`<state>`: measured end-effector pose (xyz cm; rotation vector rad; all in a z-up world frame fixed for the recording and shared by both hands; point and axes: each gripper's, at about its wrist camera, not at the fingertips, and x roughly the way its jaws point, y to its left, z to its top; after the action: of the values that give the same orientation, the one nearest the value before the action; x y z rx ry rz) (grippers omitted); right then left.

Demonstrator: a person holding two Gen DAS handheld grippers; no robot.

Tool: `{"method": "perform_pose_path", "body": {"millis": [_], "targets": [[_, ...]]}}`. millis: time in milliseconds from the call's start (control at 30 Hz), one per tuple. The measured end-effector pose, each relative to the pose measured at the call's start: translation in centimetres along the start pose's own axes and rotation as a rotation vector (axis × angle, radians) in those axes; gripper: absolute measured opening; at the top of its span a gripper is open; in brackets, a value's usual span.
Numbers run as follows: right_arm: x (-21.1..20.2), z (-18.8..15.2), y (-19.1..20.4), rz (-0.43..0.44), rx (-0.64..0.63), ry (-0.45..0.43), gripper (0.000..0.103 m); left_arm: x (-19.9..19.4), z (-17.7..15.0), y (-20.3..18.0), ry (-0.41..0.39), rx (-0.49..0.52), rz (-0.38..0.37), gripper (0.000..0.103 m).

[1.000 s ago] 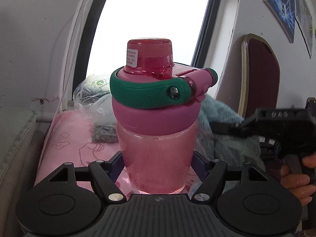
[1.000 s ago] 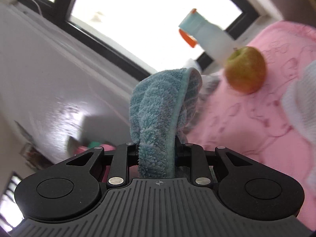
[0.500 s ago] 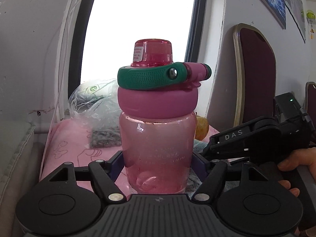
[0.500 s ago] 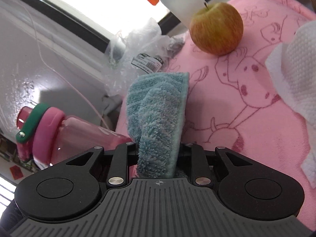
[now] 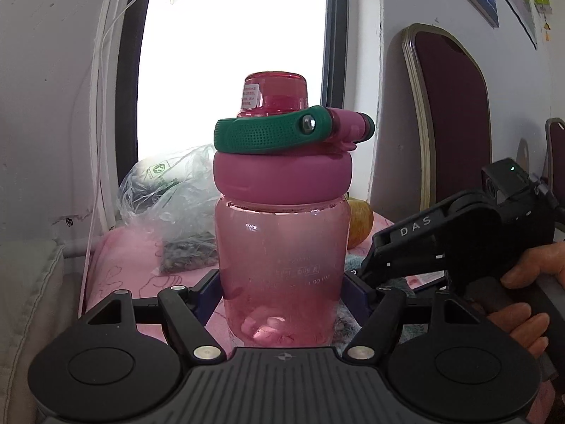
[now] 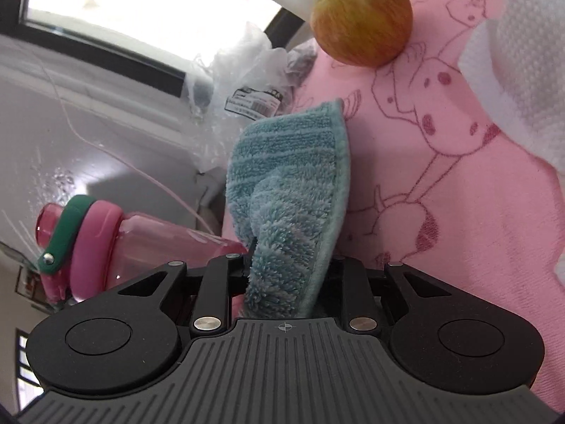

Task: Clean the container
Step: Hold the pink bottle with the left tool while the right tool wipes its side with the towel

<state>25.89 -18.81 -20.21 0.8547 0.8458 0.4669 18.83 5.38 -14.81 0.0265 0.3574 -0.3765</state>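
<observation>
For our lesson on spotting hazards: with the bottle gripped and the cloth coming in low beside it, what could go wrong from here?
1. The left gripper clamps the pink bottle only near its base, so a sideways wipe might tip it.
2. The teal cloth hangs loosely from the right gripper and could slip out.

The bottle (image 5: 282, 261) has a clear pink body, a matte magenta collar, a dotted dark green strap and a translucent red cap. The cloth (image 6: 296, 194) beside it is fluffy teal with faint paler stripes, and the cover (image 6: 459, 194) under both is pink with dark red line drawings. Behind the bottle sits a yellow-red apple (image 6: 363, 17).
</observation>
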Motion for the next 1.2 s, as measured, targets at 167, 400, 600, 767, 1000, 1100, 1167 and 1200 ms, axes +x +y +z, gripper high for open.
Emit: {"method": "perform_pose_path", "body": {"millis": [167,400,600,767,1000,1100,1167,1200], "targets": [[-2.5,-0.3,1.5,-0.11,-0.143,-0.155,0.025,0.3,0.6,-1.1,0.038,-0.01,0.064,0.071],[-3.6,0.5,0.7,-0.141,-0.127,-0.187,0.025,0.9,1.9,-4.0,0.108,-0.185,0.306,0.08],[-3.7,0.2,0.9,-0.127,-0.1,-0.198,0.026,2.2,3.1,-8.2,0.121,-0.172,0.549,0.082],[-3.8,0.1,0.9,-0.121,-0.092,-0.197,0.026,3.5,3.1,-8.8,0.14,-0.204,0.617,0.072],[-4.2,0.1,0.8,-0.109,-0.099,-0.194,0.026,2.9,2.6,-4.9,0.106,-0.128,0.331,0.07],[-4.2,0.0,1.0,-0.116,-0.119,-0.191,0.026,1.9,1.5,-1.5,0.052,-0.106,0.123,0.07],[-4.1,-0.1,1.2,-0.129,-0.137,-0.188,0.026,1.3,0.8,0.7,0.02,-0.132,0.031,0.069],[-4.1,-0.1,1.3,-0.128,-0.143,-0.187,0.026,1.0,0.4,1.6,0.006,-0.163,0.004,0.069]]}}
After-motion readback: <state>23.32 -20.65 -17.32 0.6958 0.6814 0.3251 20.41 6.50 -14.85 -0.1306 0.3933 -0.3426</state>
